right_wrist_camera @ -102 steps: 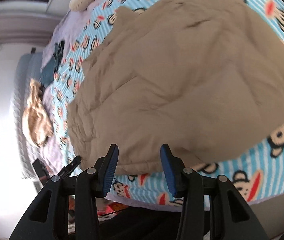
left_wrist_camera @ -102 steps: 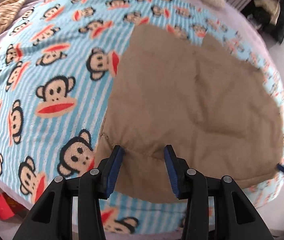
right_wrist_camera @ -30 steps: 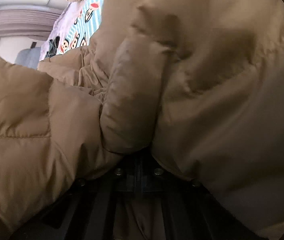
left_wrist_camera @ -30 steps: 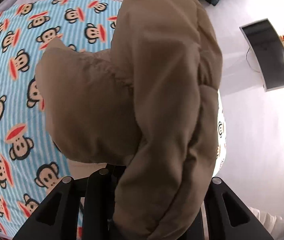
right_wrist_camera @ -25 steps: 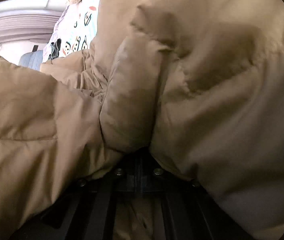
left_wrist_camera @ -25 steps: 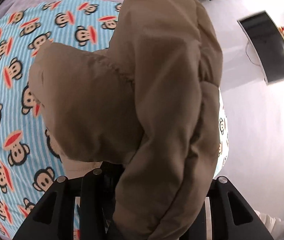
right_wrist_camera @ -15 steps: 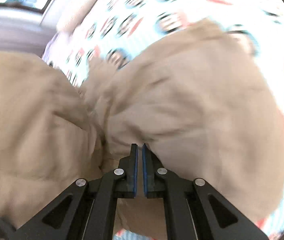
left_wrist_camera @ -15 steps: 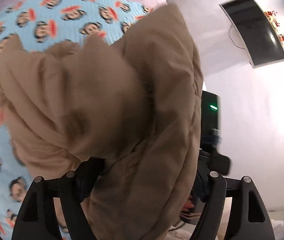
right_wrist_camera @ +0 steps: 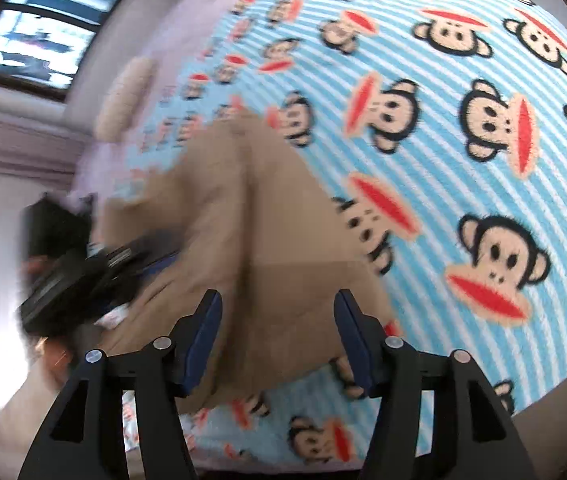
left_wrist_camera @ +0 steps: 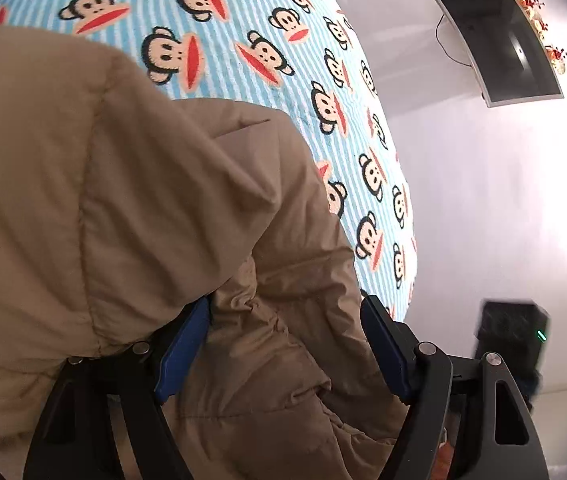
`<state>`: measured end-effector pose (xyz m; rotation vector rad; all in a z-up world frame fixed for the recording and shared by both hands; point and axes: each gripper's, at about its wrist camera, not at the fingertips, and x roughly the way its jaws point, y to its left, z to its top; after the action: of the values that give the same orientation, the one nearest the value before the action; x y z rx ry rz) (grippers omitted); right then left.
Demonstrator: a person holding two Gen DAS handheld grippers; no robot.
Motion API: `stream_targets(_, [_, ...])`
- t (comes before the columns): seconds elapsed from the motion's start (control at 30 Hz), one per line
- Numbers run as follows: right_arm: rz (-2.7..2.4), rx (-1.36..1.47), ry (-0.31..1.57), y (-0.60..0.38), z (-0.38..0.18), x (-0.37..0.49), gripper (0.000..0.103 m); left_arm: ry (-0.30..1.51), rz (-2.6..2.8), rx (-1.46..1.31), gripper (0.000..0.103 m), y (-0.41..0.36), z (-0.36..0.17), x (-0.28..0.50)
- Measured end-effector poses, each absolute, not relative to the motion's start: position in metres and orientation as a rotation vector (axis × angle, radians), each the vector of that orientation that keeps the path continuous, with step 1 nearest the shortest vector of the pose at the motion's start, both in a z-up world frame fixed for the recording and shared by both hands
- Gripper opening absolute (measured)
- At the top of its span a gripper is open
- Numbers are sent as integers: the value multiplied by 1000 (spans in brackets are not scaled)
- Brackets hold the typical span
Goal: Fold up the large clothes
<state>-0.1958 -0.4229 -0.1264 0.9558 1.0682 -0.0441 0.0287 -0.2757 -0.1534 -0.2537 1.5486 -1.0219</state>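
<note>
A tan padded jacket [left_wrist_camera: 123, 200] lies bunched on the monkey-print blanket [left_wrist_camera: 243, 40] and fills the left and lower part of the left wrist view. My left gripper [left_wrist_camera: 285, 306] is open, with loose jacket folds lying between its blue pads [left_wrist_camera: 383, 352] and draped over the left finger. In the right wrist view the jacket [right_wrist_camera: 251, 220] lies on the blanket [right_wrist_camera: 443, 160] below my right gripper [right_wrist_camera: 277, 296]. Its jaws are opening, with nothing pressed between them. The left gripper [right_wrist_camera: 79, 280] shows there as a dark blur at the jacket's left edge.
The blanket's edge drops to a pale floor on the right. A dark flat screen [left_wrist_camera: 495, 36] is at the upper right, and a black box with a green light [left_wrist_camera: 511, 332] stands by the bed. A cream pillow [right_wrist_camera: 123, 96] and a window [right_wrist_camera: 43, 20] lie far off.
Both grippers held jacket folds a second ago and have let go. The jacket has dropped onto the blanket. The right gripper has pulled up and away and its jaws have parted.
</note>
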Motion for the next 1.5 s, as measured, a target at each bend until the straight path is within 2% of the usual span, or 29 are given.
stream_targets(0.13, [118, 1003, 1046, -408, -114, -205, 84, 1548, -1011, -240, 77, -284, -160, 27])
stream_targets(0.3, [135, 979, 1129, -371, -134, -167, 82, 1512, -983, -178, 77, -293, -142, 22])
stream_targets(0.33, [88, 954, 1148, -368, -138, -162, 65, 1471, -975, -132, 77, -291, -131, 19])
stream_targets(0.37, [46, 935, 1166, -367, -144, -156, 24, 1402, -964, -79, 77, -285, -117, 17])
stream_targets(0.4, [12, 922, 1185, -369, -149, -152, 16, 1337, -948, -39, 77, -278, -105, 14])
stream_targets(0.47, [-63, 873, 1181, -371, -149, -151, 14, 1141, -853, 44, 77, -244, -73, 14])
stream_targets(0.53, [-94, 814, 1173, -373, -146, -155, 13, 1044, -731, 68, 77, -218, -62, 24])
stream_targets(0.6, [-117, 768, 1171, -372, -141, -161, 13, 1022, -613, 56, 77, -191, -66, 42])
stream_targets(0.77, [-156, 770, 1179, -378, -144, -178, 13, 1053, -474, 108, 77, -172, -114, 76])
stream_targets(0.93, [-232, 745, 1205, -390, -162, -191, 13, 1007, -528, 169, 77, -225, -132, 71])
stream_targets(1.1, [-284, 826, 1218, -416, -192, -213, 14, 1015, -585, 202, 77, -282, -144, 62])
stream_targets(1.23, [-269, 947, 1222, -436, -210, -221, 18, 1019, -573, 242, 77, -303, -153, 58])
stream_targets(1.33, [-323, 969, 1191, -456, -188, -236, 22, 1023, -569, 237, 77, -301, -155, 60])
stream_targets(1.5, [-384, 834, 1039, -479, -125, -242, 22, 1029, -567, 230, 77, -299, -156, 61])
